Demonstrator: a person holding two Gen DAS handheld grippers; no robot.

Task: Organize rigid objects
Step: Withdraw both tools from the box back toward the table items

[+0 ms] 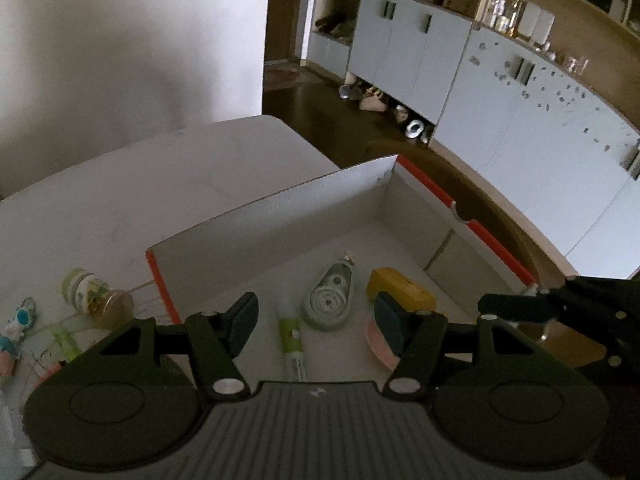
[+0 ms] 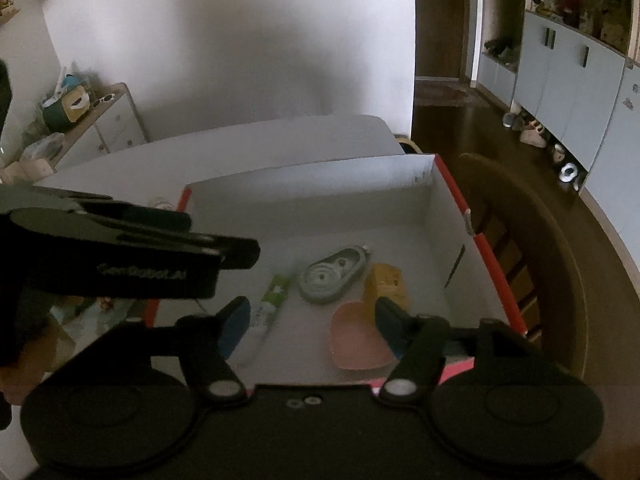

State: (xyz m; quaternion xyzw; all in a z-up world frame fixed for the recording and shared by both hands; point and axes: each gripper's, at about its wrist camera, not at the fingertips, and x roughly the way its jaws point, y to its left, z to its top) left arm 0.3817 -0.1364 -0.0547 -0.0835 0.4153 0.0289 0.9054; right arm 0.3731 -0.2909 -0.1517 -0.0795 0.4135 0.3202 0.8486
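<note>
Left wrist view: left gripper [image 1: 316, 316] released, nothing between its jaws. Below the jaws, the box [image 1: 280, 216] holds a tape dispenser [image 1: 330, 298], glue tube [image 1: 290, 336] and yellow block [image 1: 400, 290]. Right gripper [image 2: 310, 322] likewise released and empty. Likely step: fetching the next item; a jar [image 1: 96, 296] lies left of the jaws on the white table [image 1: 180, 176]. Cabinets [image 1: 520, 120] stand beyond.
</note>
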